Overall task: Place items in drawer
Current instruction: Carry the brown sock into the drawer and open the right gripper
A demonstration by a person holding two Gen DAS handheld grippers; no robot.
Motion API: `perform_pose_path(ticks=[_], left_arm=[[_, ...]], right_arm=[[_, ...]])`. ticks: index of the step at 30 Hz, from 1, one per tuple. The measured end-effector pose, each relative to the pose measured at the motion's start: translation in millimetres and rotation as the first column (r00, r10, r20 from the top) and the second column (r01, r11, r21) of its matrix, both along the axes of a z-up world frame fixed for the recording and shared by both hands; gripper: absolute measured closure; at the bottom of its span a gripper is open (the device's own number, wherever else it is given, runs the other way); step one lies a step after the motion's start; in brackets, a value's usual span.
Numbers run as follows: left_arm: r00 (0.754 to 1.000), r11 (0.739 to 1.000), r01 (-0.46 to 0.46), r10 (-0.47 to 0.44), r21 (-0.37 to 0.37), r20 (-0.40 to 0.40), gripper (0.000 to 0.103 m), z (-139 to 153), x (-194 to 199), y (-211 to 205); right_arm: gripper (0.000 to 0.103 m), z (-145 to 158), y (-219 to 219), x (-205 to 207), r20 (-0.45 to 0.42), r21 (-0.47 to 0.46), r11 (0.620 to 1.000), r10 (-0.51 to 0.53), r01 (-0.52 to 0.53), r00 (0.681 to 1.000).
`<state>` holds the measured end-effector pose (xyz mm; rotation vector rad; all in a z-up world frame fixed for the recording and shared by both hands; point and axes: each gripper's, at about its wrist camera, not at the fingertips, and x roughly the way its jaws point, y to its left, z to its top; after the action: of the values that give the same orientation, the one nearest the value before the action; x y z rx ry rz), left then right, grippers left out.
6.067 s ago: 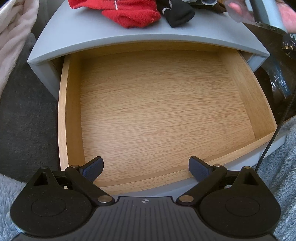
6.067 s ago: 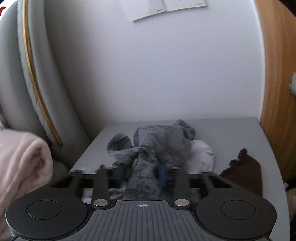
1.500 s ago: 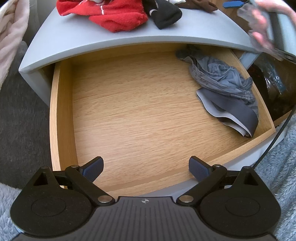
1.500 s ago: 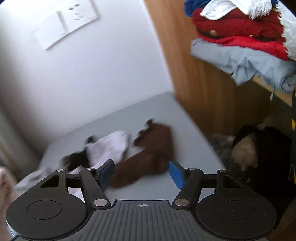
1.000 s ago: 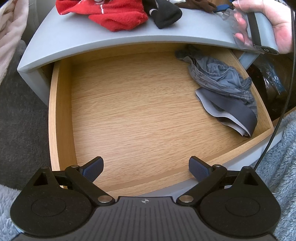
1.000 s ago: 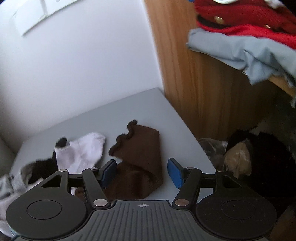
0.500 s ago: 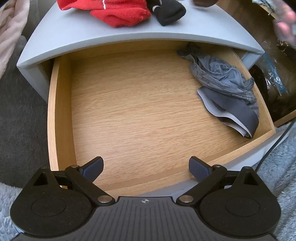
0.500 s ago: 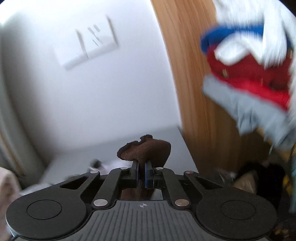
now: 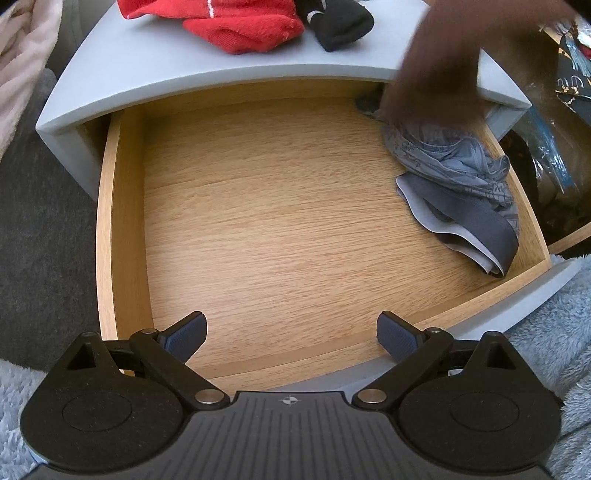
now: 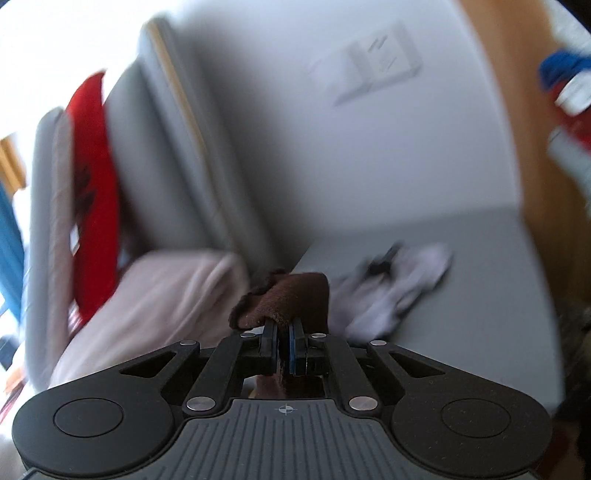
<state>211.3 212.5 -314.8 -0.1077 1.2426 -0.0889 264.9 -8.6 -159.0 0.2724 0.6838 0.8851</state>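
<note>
Right gripper (image 10: 282,341): clamped tight on the brown sock (image 10: 291,299); the cloth bunches above the blue pads and hangs below them.
Brown sock, other view: a dark brown blur (image 9: 439,59) hanging over the far right corner of the drawer (image 9: 122,229), in front of the cabinet top's right end; blurred, so whether it touches anything below cannot be told.
Left gripper (image 9: 291,338): released, jaws wide apart with nothing between them, over the drawer's near edge.
Drawer: pulled out, oak-coloured floor mostly bare.
Grey underwear (image 9: 454,184): crumpled along the drawer's right side, dark waistband toward the near right corner; its far end is hidden behind the brown blur.
Cabinet top (image 9: 155,62): grey; red garment (image 9: 236,26) with a thin white stripe at its far edge, black sock (image 9: 343,22) just beside it on the right.
White sock (image 10: 399,284): on the cabinet top beside the held sock, blurred, with a small dark piece at its far end.
Writing: none can be read; the white plate on the wall (image 10: 373,62) is smeared.
Surroundings: pink blanket (image 10: 147,306) left of the cabinet, grey carpet (image 9: 33,229), pale fluffy rug (image 9: 561,332) at the near right.
</note>
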Motion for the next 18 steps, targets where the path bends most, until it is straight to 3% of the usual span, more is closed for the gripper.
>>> perform_pose_path(ticks=[6,12,18], left_arm=[[1.0,1.0,0.001,-0.001,-0.001,0.003,0.003,0,-1,-1],[1.0,1.0,0.007,-0.007,0.001,0.006,0.003,2,-1,-1],[1.0,1.0,0.01,-0.01,0.0,0.007,0.003,2,-1,-2]], right_arm=[[0.098,-49,33,8,-0.199,-0.139,0.988,0.035,-0.063,0.979],[0.098,-119,38,27,-0.436,-0.252,0.968,-0.097,-0.017,0.895],[0.098,-162,35,39,-0.46,-0.426,0.903,-0.273,0.059,0.845]])
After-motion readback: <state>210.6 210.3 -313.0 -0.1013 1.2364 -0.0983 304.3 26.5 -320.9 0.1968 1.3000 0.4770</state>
